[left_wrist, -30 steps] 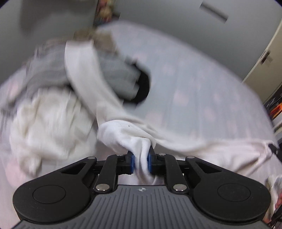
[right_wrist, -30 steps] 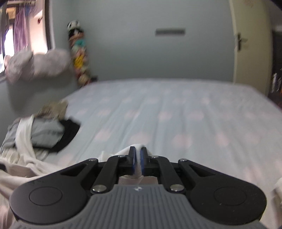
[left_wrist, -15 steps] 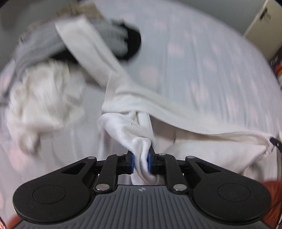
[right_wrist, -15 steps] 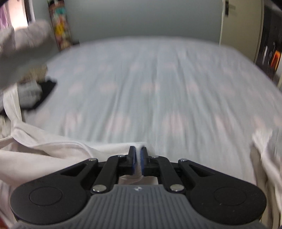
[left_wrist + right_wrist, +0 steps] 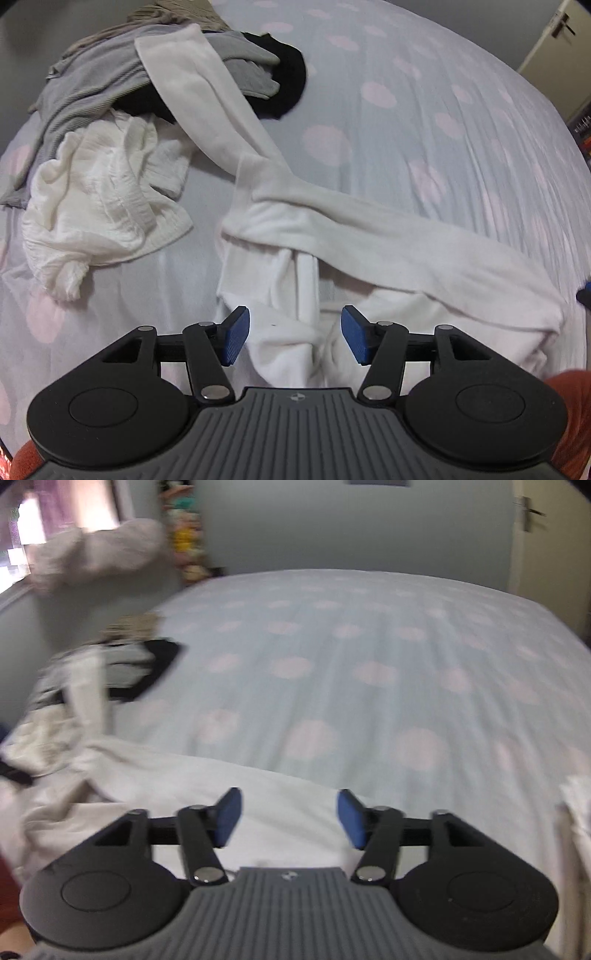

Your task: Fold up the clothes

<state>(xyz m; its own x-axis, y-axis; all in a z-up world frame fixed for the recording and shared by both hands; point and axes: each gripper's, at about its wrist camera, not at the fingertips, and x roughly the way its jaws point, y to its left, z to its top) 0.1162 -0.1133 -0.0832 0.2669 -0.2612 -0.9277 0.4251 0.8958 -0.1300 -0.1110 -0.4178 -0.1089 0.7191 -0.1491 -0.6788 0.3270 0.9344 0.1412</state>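
Opening on both sides: left claw (image 5: 294, 341) jaws apart over bunched white garment (image 5: 332, 236), pads clear; right claw (image 5: 287, 821) likewise, over its flat hem. Sprawled across near bed (image 5: 424, 122); clothes pile (image 5: 110, 147) far left.

**Right gripper opening over a white garment on the spotted bed**

The right gripper (image 5: 288, 819) points out across the bed (image 5: 369, 672), its blue pads spreading apart. A white garment (image 5: 192, 775) lies flat beneath and between them, neither pad pressing on it. The cloth trails off toward nine o'clock, one long strip running up to a blurred heap of grey, black and cream clothes (image 5: 122, 664) at ten o'clock. At two o'clock stands a pale door (image 5: 546, 539); a window (image 5: 55, 524) glows at eleven.
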